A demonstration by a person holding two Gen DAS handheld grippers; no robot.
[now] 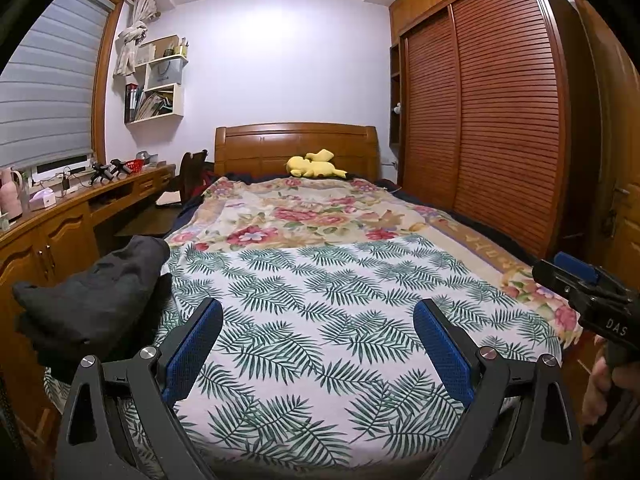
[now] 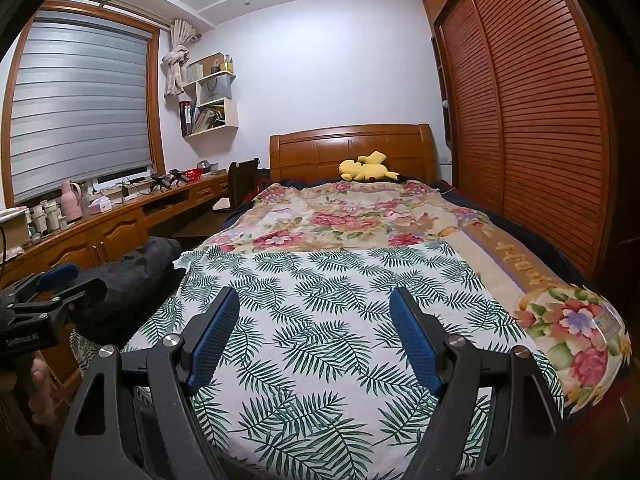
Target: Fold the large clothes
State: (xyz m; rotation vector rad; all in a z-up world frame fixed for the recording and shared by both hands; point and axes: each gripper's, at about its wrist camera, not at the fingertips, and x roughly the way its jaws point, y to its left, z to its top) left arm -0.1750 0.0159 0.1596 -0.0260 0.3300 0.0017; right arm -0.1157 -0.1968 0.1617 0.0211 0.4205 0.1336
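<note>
Two grippers hover side by side over the foot of a bed point(image 1: 472, 236), each held by a person's hand and each with its jaws standing wide apart and nothing between the blue pads. The left gripper point(image 1: 318, 346) and the right gripper point(image 2: 314, 334) both point slightly downward over a white leaf-print sheet point(image 1: 320, 300) that lies spread flat across the near half of the bed, on top of a flowered blanket point(image 1: 304, 212). The garment to be folded appears to be the dark bundle of clothing point(image 1: 96, 300), heaped at the bed's left edge beside the wooden desk point(image 1: 60, 236), just left of the left gripper and not yet touched by either one. A yellow plush toy point(image 1: 314, 166) rests well apart, against the headboard. For the step in hand, judged as fetching the garment, the left gripper is the nearer and would do best to pinch a single outer edge, such as a hem or shoulder, rather than the thick middle of the heap. Dragging the bundle onto the flat sheet risks wrinkling it, so a lift before moving across seems wiser. Both grippers should then take opposite corners to spread the cloth.
</note>
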